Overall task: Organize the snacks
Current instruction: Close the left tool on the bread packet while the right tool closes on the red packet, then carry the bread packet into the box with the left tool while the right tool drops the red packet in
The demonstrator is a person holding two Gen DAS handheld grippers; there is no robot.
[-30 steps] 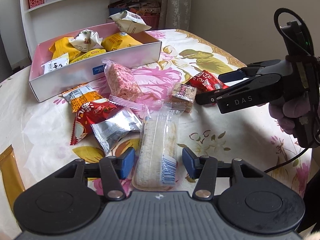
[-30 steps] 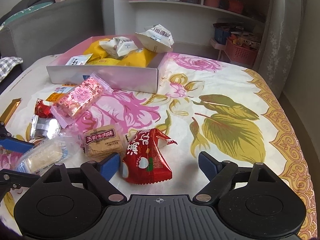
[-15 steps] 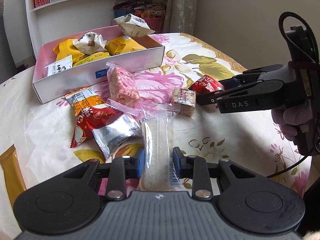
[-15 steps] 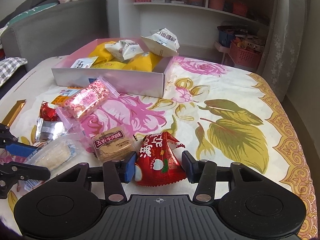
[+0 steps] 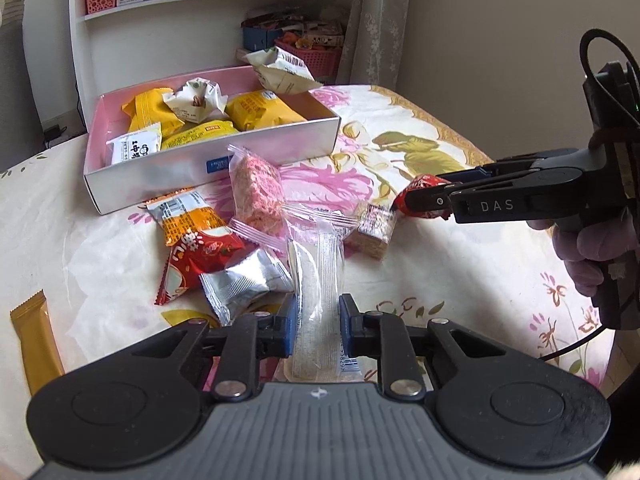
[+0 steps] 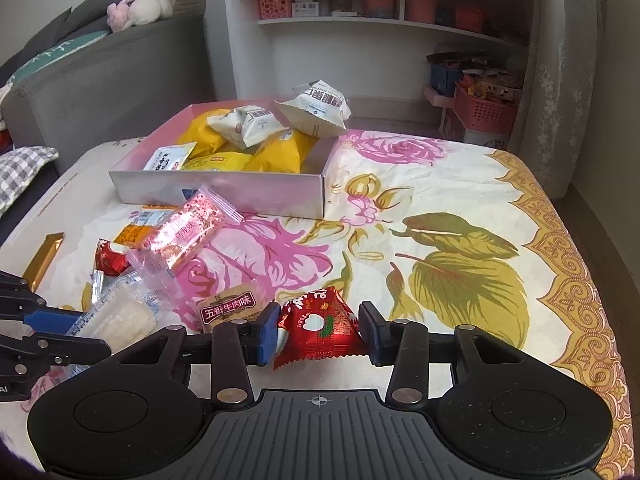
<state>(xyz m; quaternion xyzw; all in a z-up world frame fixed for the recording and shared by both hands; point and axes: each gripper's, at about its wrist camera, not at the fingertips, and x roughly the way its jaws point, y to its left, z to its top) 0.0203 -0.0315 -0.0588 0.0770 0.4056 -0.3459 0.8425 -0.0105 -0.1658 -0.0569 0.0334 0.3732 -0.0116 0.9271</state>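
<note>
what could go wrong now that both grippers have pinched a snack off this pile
The left gripper, jaws just closed, pinches only the near end of the long clear-wrapped rice cracker; its far seal lies under the pink snack bag, which could get dragged along.

The right gripper squeezes the puffy red packet, which may pop or slip out.

The pink box is already heaped; a white packet overhangs its rim and could tumble.

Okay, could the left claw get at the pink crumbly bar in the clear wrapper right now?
Probably not yet: the left claw has just closed on the pale rice bar in clear wrap, so it is occupied. Otherwise the pink crumbly bar lies uncovered ahead.
</note>
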